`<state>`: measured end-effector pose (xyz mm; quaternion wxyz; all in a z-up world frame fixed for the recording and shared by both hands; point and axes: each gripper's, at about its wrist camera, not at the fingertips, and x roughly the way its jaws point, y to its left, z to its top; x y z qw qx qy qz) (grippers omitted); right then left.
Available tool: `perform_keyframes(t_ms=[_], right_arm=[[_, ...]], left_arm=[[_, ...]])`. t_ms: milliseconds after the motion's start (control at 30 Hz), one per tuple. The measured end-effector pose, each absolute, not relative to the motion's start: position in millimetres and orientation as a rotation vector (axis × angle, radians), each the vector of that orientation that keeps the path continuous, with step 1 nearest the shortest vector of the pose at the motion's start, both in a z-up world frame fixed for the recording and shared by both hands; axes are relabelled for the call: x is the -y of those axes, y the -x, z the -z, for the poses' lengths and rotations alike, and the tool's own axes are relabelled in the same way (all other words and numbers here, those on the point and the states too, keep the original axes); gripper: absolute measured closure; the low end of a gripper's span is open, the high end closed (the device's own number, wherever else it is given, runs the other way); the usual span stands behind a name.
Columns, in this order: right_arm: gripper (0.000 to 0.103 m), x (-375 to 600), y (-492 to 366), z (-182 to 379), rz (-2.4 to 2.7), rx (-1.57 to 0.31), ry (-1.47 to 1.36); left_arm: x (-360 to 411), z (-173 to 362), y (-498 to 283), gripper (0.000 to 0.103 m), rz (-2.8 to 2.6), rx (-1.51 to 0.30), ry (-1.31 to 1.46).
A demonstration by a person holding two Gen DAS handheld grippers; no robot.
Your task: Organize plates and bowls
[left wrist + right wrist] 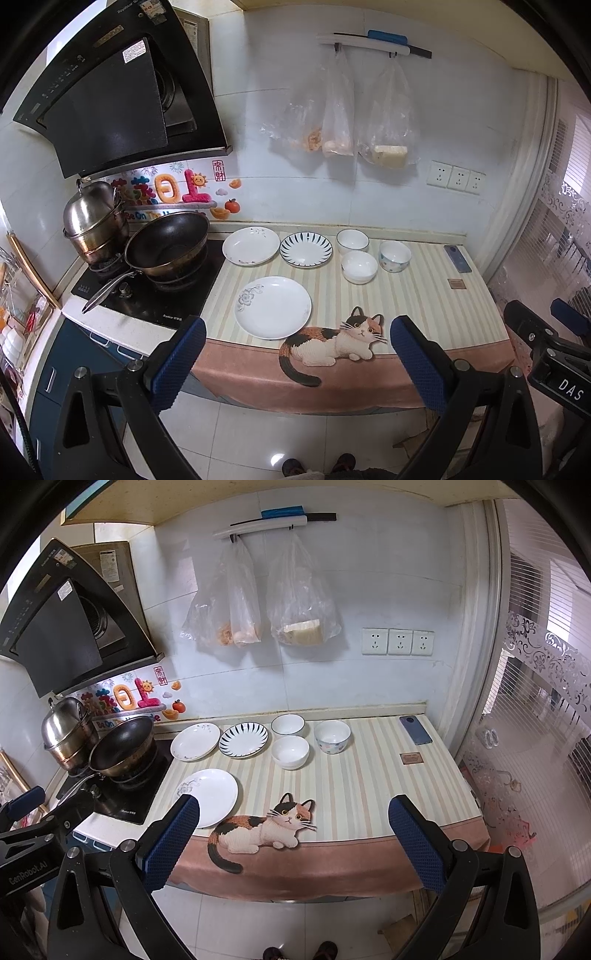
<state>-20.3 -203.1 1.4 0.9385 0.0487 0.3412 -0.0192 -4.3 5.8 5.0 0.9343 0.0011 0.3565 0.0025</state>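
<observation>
On the counter, a striped mat (369, 775) with a printed cat (262, 827) carries all the tableware. Three plates lie at the left side: a large white plate (272, 307) with a grey floral mark nearest the front edge, a second white plate (251, 245) behind it beside the stove, and a blue-striped plate (306, 249) just right of that one. None of the three touch.

Three bowls stand right of the plates. A blue-rimmed bowl (352, 240) sits at the back, a plain white bowl (359, 266) directly in front of it, and a patterned bowl (395, 256) to their right. All are upright and empty.

A phone (415, 729) and a small brown card (410, 758) lie at the mat's right end. A black pan (168, 245) and a steel pot (92, 218) occupy the stove (177, 306).

The left gripper (297, 365) is held short of the counter edge, jaws spread wide, nothing between them. The right gripper (293, 845) is positioned likewise, jaws wide apart and empty.
</observation>
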Motion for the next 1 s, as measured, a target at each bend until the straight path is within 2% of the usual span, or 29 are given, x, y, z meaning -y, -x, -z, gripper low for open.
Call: perform_keyframes(t_ms=[800, 1000], right_arm=[[0.000, 187, 7, 4, 0.031, -0.735, -0.104], [0.000, 196, -10, 26, -0.060, -0.721, -0.288]], left_arm=[[-21, 2, 1, 0.001, 0.010, -0.753, 0.012], [-44, 29, -21, 0.001, 0.004, -0.752, 0.016]])
